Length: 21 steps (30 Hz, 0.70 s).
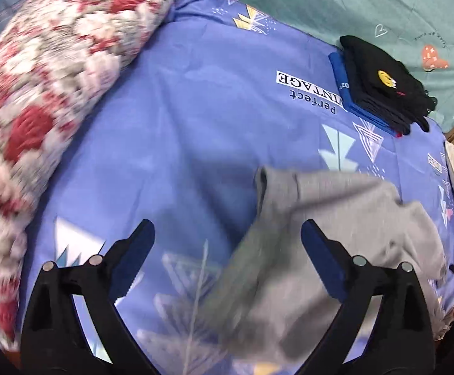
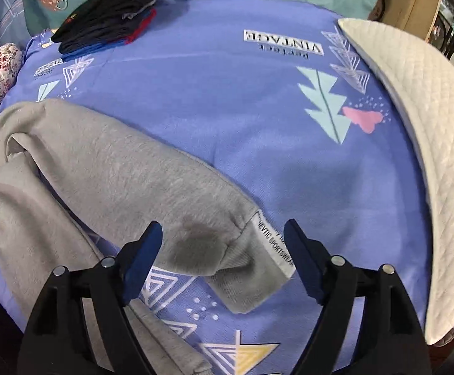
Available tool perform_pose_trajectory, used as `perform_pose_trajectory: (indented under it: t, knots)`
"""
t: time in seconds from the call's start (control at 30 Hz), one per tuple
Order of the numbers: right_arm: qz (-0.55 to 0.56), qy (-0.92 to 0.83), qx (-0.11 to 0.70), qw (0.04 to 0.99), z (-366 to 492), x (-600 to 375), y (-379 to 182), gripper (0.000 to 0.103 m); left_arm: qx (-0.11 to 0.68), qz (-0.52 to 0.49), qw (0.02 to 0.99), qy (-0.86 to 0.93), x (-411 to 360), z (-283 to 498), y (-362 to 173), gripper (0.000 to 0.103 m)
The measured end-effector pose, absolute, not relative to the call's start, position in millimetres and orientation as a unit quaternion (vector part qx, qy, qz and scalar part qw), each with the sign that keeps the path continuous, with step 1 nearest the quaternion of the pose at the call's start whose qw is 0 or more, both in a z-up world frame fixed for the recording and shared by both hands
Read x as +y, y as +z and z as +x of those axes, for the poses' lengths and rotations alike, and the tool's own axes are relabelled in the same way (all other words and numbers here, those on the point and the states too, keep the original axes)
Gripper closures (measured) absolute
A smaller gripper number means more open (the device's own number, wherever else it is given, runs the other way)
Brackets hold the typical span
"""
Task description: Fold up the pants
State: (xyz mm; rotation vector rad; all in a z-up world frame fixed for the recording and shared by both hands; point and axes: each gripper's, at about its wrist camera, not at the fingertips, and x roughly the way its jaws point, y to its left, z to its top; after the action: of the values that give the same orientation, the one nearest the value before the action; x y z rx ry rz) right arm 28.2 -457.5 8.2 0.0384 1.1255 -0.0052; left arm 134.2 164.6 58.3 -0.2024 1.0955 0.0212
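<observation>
Grey sweatpants [image 2: 102, 168] lie loosely spread on a blue patterned bedsheet [image 2: 227, 93]. In the right wrist view a leg runs from upper left down to a ribbed cuff [image 2: 252, 268] with a white label, which lies between the fingers of my right gripper [image 2: 224, 234]. That gripper is open and just above the cuff. In the left wrist view the pants [image 1: 336, 218] are blurred and bunched at lower right. My left gripper [image 1: 227, 234] is open, with grey cloth passing between its fingers, and holds nothing.
A stack of folded black and blue clothes [image 1: 383, 87] [image 2: 111, 15] sits at the sheet's far side. A red floral quilt [image 1: 45, 100] lies along the left. A white quilted pillow [image 2: 421, 143] lies along the right. A teal sheet [image 1: 383, 0] lies behind.
</observation>
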Motion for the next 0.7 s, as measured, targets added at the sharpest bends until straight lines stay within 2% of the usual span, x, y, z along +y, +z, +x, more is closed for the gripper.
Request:
perform_pose_trajectory:
  t: [0.13, 0.27, 0.33, 0.37, 0.4, 0.43, 0.47, 0.5, 0.53, 0.57, 0.6, 0.7]
  knots:
    - [0.046, 0.005, 0.552, 0.833, 30, -457, -7, 0.023, 0.58, -0.052, 0.813, -0.017, 133, 207, 13, 0.008]
    - [0.074, 0.011, 0.567, 0.82, 31, -457, -20, 0.024, 0.621, -0.046, 0.78, -0.062, 102, 224, -17, 0.009]
    - [0.063, 0.019, 0.571, 0.819, 33, -452, -22, 0.039, 0.626, -0.017, 0.775, -0.084, 82, 215, -19, 0.017]
    - [0.052, 0.015, 0.571, 0.819, 34, -450, -23, 0.051, 0.625, 0.009, 0.776, -0.084, 71, 209, -19, 0.026]
    - [0.04, 0.009, 0.57, 0.82, 35, -449, -22, 0.065, 0.622, 0.028, 0.778, -0.086, 63, 201, -20, 0.03]
    - [0.033, 0.007, 0.568, 0.822, 36, -449, -21, 0.073, 0.618, 0.038, 0.781, -0.085, 59, 195, -19, 0.037]
    - [0.034, 0.006, 0.562, 0.827, 36, -450, -17, 0.086, 0.611, 0.041, 0.787, -0.082, 58, 188, -15, 0.057]
    - [0.041, 0.007, 0.552, 0.833, 36, -453, -11, 0.09, 0.603, 0.04, 0.793, -0.076, 60, 185, -10, 0.071]
    - [0.043, 0.004, 0.543, 0.839, 36, -456, -5, 0.091, 0.594, 0.021, 0.801, -0.073, 67, 181, -2, 0.076]
    - [0.044, -0.005, 0.53, 0.847, 36, -459, 3, 0.093, 0.585, -0.006, 0.808, -0.073, 76, 179, 5, 0.077]
    - [0.048, -0.01, 0.518, 0.854, 37, -464, 11, 0.1, 0.571, -0.026, 0.818, -0.069, 83, 177, 15, 0.078]
    - [0.055, -0.014, 0.493, 0.868, 43, -472, 35, 0.1, 0.543, -0.045, 0.835, -0.072, 88, 177, 32, 0.079]
